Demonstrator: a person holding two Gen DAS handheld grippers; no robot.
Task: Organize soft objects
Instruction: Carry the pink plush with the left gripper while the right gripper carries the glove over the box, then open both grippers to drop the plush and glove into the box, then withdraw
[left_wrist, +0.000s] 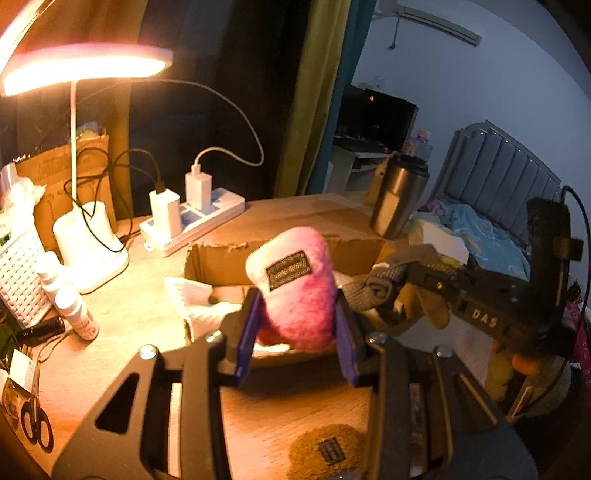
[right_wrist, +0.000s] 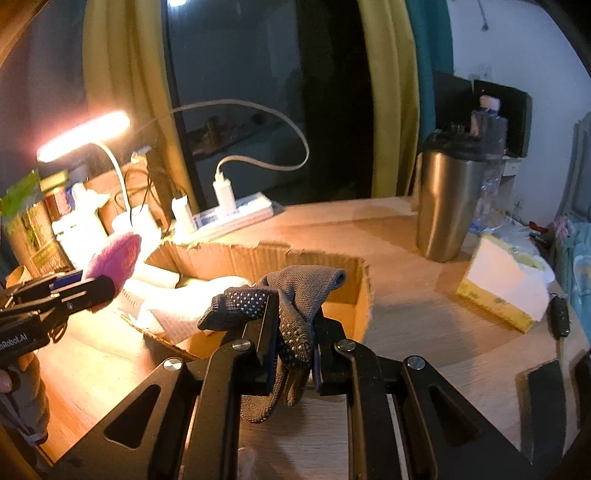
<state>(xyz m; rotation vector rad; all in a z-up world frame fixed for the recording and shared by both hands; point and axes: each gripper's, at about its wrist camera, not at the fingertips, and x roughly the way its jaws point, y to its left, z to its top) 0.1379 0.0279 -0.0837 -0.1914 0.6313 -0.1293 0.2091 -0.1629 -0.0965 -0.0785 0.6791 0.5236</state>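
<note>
The left gripper (left_wrist: 297, 328) was clenched on a pink plush slipper (left_wrist: 295, 291), its purple pads (left_wrist: 248, 332) pressing the fuzzy sides while the slipper's dark label faced the camera. The slipper hung above the open cardboard box (left_wrist: 221, 258), whose near rim lay at about 12 o'clock from the fingers. White cloth (left_wrist: 192, 299) lay inside the box at 10 o'clock from the slipper. A brown plush piece (left_wrist: 328, 450) sat on the desk at 6 o'clock, below the gripper frame.

The right gripper (right_wrist: 293, 332) was clamped on a grey dotted glove (right_wrist: 291, 306), which draped over both fingers with one end dangling beneath them. It hovered at the box's (right_wrist: 347, 295) near right corner. The left gripper's slipper (right_wrist: 114, 258) showed at 9 o'clock from there, over the box's far left side.

A steel tumbler (right_wrist: 447, 206) stood at 2 o'clock, a tissue pack (right_wrist: 502, 288) at 3 o'clock, and a lit desk lamp (left_wrist: 85, 66) glowed at 10 o'clock beside a power strip (left_wrist: 195, 221)
</note>
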